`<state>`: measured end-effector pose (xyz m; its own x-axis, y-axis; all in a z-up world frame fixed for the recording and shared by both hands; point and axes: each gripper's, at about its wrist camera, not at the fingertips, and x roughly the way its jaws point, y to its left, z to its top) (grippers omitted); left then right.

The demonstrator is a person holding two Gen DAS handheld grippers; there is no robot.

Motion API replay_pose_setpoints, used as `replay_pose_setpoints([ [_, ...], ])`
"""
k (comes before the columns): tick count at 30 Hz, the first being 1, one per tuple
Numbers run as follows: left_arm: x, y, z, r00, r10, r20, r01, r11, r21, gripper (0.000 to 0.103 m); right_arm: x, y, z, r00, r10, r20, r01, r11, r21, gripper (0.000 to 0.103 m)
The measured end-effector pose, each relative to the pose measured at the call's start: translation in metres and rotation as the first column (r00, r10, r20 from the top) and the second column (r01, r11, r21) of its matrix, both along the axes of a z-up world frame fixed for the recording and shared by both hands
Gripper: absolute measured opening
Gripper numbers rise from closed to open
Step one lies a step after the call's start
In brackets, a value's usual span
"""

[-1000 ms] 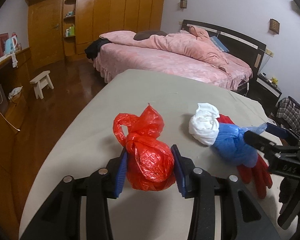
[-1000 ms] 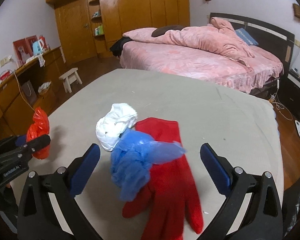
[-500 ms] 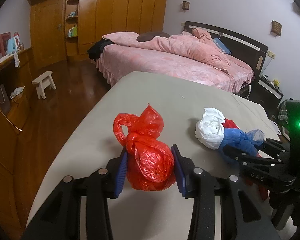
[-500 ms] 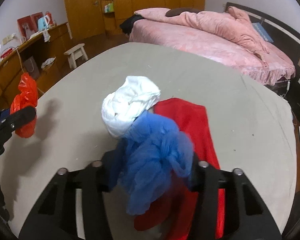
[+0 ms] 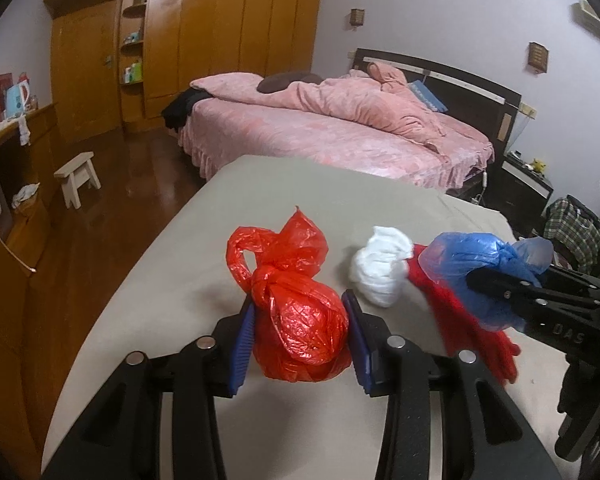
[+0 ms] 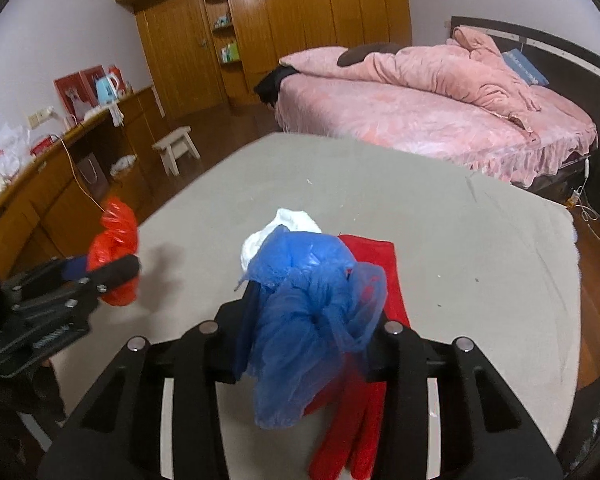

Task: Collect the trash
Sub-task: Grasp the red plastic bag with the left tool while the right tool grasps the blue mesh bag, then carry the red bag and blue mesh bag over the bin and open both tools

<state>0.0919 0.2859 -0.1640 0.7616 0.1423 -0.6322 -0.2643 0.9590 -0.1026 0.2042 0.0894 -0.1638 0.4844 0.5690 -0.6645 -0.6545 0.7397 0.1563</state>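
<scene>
My left gripper (image 5: 298, 308) is shut on a knotted red plastic bag (image 5: 304, 332), held just above the grey table (image 5: 300, 192). In the right wrist view that red bag (image 6: 116, 232) hangs at the far left in the left gripper (image 6: 112, 272). My right gripper (image 6: 308, 304) has its jaws closing, its pads pressing a crumpled blue plastic bag (image 6: 300, 280), which is raised off the table. Under and behind it lie a red glove (image 6: 364, 256) and a white wad (image 6: 292, 220). The left wrist view shows the blue bag (image 5: 472, 256) in the right gripper (image 5: 500, 280).
A pink bed (image 5: 340, 132) stands beyond the table's far edge. Wooden wardrobes (image 5: 220, 40) line the back wall. On the left are a wooden counter (image 6: 80, 168) and a small stool (image 5: 78, 172). A dark nightstand (image 5: 524, 188) is at the right.
My right gripper went from wide open around the blue bag to shut on it and raised it off the red glove. The left gripper keeps its hold on the red bag.
</scene>
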Motion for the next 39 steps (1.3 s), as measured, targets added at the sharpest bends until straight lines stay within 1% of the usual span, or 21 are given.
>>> replay_pose_setpoints([
  [9,-0.005,-0.038,0.017,0.997,-0.067,0.035,0.066,0.998,0.012,0.042,-0.018,-0.043,0.025,0.998,-0.047,0.044,0.047,0.999,0.019,0.039],
  [18,-0.006,-0.080,0.038,0.989,-0.134,0.070,0.133,0.991,0.020,0.042,-0.031,-0.093,0.039,0.990,-0.131,0.042,0.128,0.990,0.063,0.039],
  [23,-0.004,-0.107,0.051,0.981,-0.175,0.084,0.173,0.984,0.031,0.042,-0.041,-0.121,0.047,0.984,-0.168,0.055,0.164,0.983,0.078,0.039],
  [30,-0.007,-0.150,0.065,0.962,-0.245,0.121,0.243,0.970,0.029,0.042,-0.058,-0.164,0.062,0.970,-0.228,0.084,0.221,0.972,0.085,0.039],
  [39,-0.011,-0.200,0.077,0.932,-0.333,0.142,0.333,0.943,0.024,0.042,-0.077,-0.218,0.077,0.947,-0.302,0.111,0.292,0.951,0.101,0.039],
])
